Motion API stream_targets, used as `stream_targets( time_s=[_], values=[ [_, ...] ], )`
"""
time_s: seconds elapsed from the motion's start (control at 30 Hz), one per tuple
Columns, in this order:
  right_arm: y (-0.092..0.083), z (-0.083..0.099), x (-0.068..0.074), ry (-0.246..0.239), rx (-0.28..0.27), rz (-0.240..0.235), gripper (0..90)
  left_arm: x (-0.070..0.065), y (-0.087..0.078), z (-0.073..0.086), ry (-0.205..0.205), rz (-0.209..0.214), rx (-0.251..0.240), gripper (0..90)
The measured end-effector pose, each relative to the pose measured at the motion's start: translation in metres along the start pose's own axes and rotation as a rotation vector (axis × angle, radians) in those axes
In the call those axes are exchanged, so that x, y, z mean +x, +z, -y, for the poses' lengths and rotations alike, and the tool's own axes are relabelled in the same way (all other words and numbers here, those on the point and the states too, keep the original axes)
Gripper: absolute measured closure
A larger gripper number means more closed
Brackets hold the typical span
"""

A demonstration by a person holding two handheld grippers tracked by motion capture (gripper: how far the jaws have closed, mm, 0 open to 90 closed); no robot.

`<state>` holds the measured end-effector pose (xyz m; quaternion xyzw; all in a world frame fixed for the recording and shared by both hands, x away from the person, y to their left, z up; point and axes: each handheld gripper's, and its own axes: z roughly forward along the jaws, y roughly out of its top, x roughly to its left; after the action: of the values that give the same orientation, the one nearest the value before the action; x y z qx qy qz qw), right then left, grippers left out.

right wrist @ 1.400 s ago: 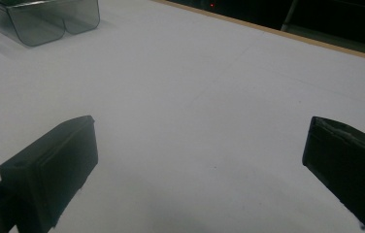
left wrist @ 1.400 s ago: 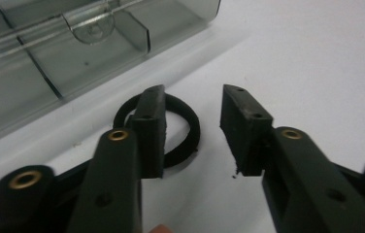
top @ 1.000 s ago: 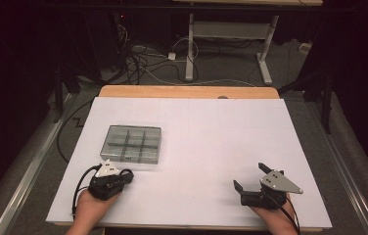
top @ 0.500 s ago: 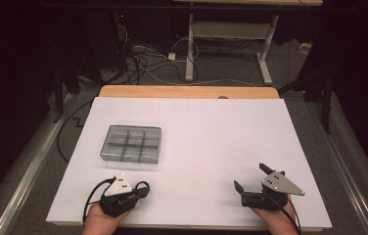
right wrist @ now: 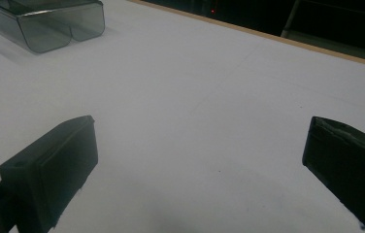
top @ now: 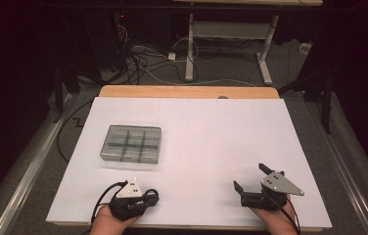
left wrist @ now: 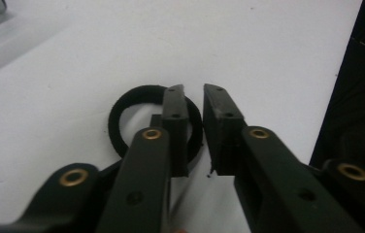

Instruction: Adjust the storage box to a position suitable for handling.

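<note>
Near edge of the white tabletop (top: 206,147): two hands come in from the bottom, each holding a claw. Left claw (top: 149,197) sits low at the near-left, grey three-cornered plate on top, cable looping off its left side. In the left gripper view its jaws stand a narrow gap apart, and they have just been opening; nothing is pinched in that gap. A black ring (left wrist: 122,114) lies flat on the tabletop right there: the left jaw's tip sits over the ring's right part, and the other jaw is just outside the rim. Whether a pad actually touches the ring is hard to tell, the jaw hides the contact spot. In the high view the ring shows as a small dark loop at the claw's tip.

Right claw (top: 252,178) is at the near-right, well apart from the left one, jaws spread wide with bare tabletop between them, holding nothing. Grey plate on top, pointing right.

Farther back, left of centre, a clear grey compartment box (top: 132,143) sits flat on the tabletop, divided into a grid of cells; contents too small to tell. It is beyond the left claw, not touching it.

Behind the white sheet, a wooden edge strip (top: 187,91), then the floor with a tangle of cables (top: 138,58) and a white desk frame (top: 226,34).
</note>
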<state>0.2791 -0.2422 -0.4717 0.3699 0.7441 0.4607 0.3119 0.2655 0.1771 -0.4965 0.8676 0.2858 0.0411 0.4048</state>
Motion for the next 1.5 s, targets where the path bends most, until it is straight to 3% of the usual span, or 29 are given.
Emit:
stream_targets(
  time_s=[0.13, 0.27, 0.57, 0.7, 0.93, 1.1, 1.3, 1.5],
  values=[
    [0.001, 0.001, 0.000, 0.000, 0.003, -0.004, 0.0, 0.004, -0.006, 0.000, -0.017, -0.015, -0.041, 62.7],
    [0.001, 0.001, 0.000, 0.001, 0.003, -0.005, 0.0, 0.014, -0.012, 0.003, -0.046, -0.053, -0.072, 58.1],
    [0.002, 0.001, 0.000, 0.013, 0.003, -0.008, 0.0, 0.036, -0.029, 0.012, -0.116, -0.169, -0.139, 58.1],
    [0.001, 0.001, -0.002, 0.025, 0.006, -0.012, 0.0, 0.044, -0.035, 0.015, -0.126, -0.232, -0.139, 58.2],
    [0.001, 0.002, -0.003, 0.033, 0.008, -0.012, 0.0, 0.057, -0.045, 0.019, -0.147, -0.301, -0.146, 59.7],
    [0.000, 0.002, -0.003, 0.038, 0.005, -0.010, 0.0, 0.071, -0.055, 0.026, -0.191, -0.352, -0.160, 62.6],
    [0.000, 0.002, -0.004, 0.037, 0.002, -0.010, 0.0, 0.081, -0.061, 0.032, -0.242, -0.370, -0.156, 66.2],
    [0.000, 0.002, -0.004, 0.042, 0.001, -0.014, 0.0, 0.090, -0.068, 0.038, -0.263, -0.389, -0.160, 73.1]
  ],
)
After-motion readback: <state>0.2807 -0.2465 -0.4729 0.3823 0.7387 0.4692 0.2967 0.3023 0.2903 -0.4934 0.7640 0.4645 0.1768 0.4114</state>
